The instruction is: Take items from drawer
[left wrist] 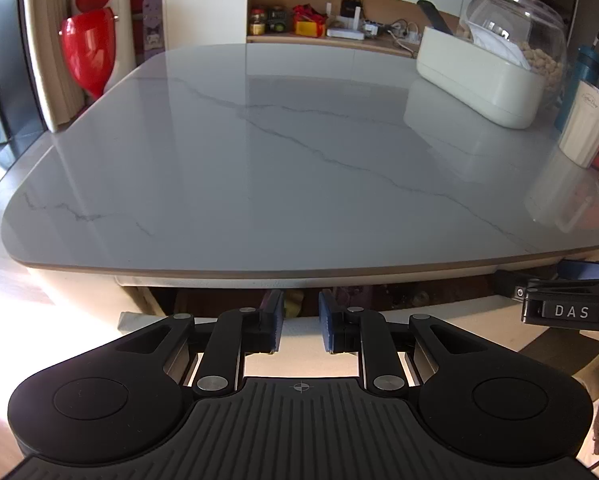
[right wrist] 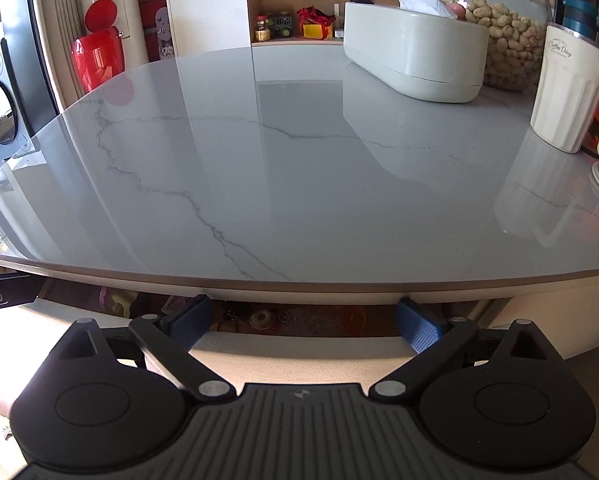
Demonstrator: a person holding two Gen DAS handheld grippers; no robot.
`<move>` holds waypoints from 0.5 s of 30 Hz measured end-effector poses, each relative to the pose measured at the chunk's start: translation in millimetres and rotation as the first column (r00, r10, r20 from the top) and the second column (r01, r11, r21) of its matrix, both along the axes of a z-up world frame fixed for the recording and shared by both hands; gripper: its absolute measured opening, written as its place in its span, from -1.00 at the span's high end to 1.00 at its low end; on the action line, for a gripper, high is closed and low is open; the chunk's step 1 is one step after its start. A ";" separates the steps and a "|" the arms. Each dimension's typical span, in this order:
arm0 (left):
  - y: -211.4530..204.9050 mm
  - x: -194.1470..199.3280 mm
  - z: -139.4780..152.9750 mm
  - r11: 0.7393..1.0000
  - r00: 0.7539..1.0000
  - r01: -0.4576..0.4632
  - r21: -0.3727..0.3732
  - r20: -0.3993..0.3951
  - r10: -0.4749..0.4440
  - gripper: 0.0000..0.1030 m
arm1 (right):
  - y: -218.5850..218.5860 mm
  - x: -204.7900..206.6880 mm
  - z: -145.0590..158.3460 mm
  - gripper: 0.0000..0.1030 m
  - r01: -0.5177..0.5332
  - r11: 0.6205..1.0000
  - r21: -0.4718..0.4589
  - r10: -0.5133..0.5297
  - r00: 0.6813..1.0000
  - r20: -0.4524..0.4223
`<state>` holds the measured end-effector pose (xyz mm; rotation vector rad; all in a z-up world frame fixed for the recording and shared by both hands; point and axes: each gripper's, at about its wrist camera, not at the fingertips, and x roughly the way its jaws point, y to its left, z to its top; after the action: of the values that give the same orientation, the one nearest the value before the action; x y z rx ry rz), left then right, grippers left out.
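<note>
Drawer is our landmark: it stands pulled out under the front lip of the marble table, a long shallow slot running side to side along that edge. Its contents lie just past and below our tools, in shadow. We make out a small round spool-like piece, an orange patch to one side of it, and something pale and pinkish toward the drawer's far left end, but none of it is clear enough for us to name.

We hold the right gripper over the drawer's front wall with its jaws spread wide and nothing between them; the round piece sits almost straight ahead, between the blue ribbed pads. We hold the left gripper further along the same opening, its jaws drawn to a narrow gap and empty, with a yellowish scrap visible beyond the gap. From that view the right tool's black body shows off to the side, over the drawer.

We judge the right hand the better placed: it needs to tip forward and down into the slot, jaws across the item.

Above the drawer the tabletop is glossy grey-white stone with dark veins and a rounded edge. Beyond it sit a cream oval box, a ribbed white cup and a glass jar of peanuts.
</note>
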<state>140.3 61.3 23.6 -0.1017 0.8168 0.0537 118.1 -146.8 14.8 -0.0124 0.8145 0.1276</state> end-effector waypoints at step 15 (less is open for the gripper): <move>-2.1 -16.0 -2.1 1.000 0.996 0.008 0.000 -0.087 -0.008 0.56 | -4.8 -16.6 2.6 -0.92 -0.010 1.000 0.018 0.011 0.998 -0.070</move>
<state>124.3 59.1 21.6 -0.0964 0.9043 0.0512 101.5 -151.6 17.4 0.0040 0.8831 0.1457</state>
